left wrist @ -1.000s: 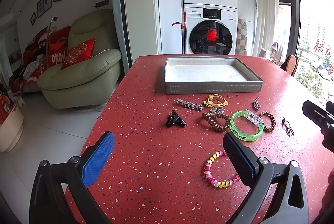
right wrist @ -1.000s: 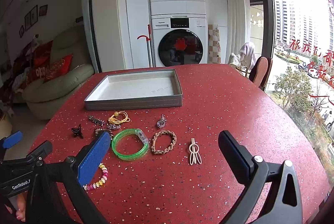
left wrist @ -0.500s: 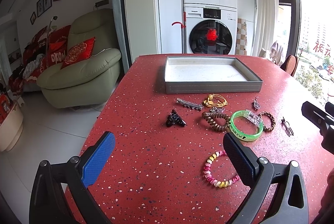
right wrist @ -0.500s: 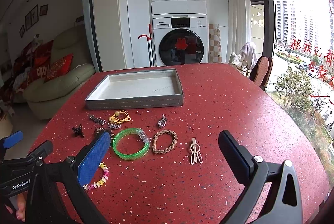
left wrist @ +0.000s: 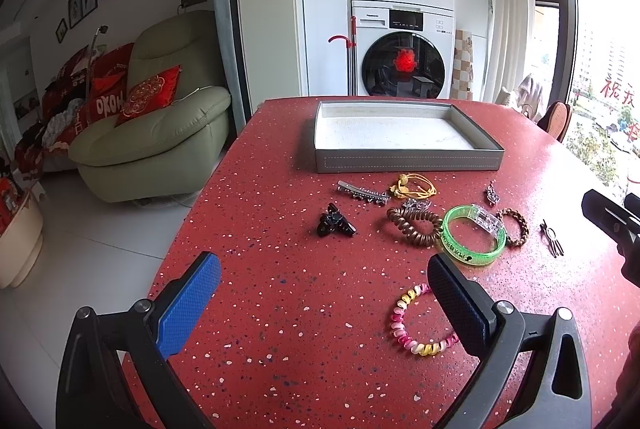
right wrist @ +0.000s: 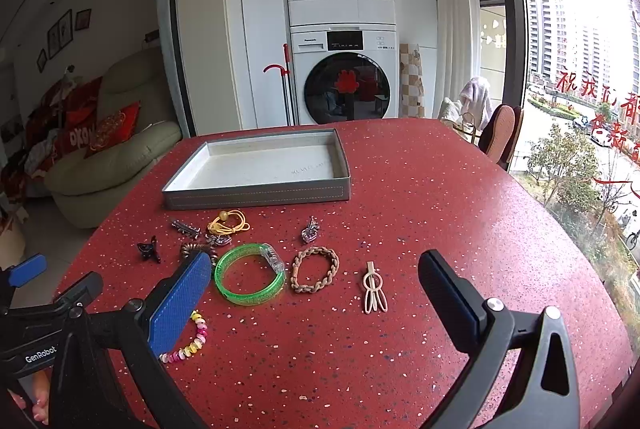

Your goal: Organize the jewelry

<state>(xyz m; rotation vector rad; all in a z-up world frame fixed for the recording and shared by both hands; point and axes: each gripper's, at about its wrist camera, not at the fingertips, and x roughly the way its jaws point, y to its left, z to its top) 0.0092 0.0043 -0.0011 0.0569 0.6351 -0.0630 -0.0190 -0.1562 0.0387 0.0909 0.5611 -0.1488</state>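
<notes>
A grey tray (left wrist: 408,162) (right wrist: 256,196) stands empty at the far side of the red table. In front of it lie a green bangle (left wrist: 472,235) (right wrist: 250,273), a brown braided bracelet (right wrist: 315,269), a beige hair clip (right wrist: 374,287), a pink-and-yellow bead bracelet (left wrist: 416,325), a brown coil tie (left wrist: 414,225), a yellow cord (left wrist: 412,186), a silver clip (left wrist: 362,192) and a black claw clip (left wrist: 334,223). My left gripper (left wrist: 320,303) is open and empty, near the bead bracelet. My right gripper (right wrist: 316,303) is open and empty, over the braided bracelet.
A small silver charm (right wrist: 311,230) lies near the tray. The table edge (left wrist: 192,213) drops off to the left, with a green armchair (left wrist: 152,145) beyond. Stacked washing machines (right wrist: 344,77) stand behind the table. A chair (right wrist: 500,137) is at the far right.
Nothing in the left wrist view has visibly moved. The right gripper has shifted slightly left and forward; the jewelry sits a little further right in its view.
</notes>
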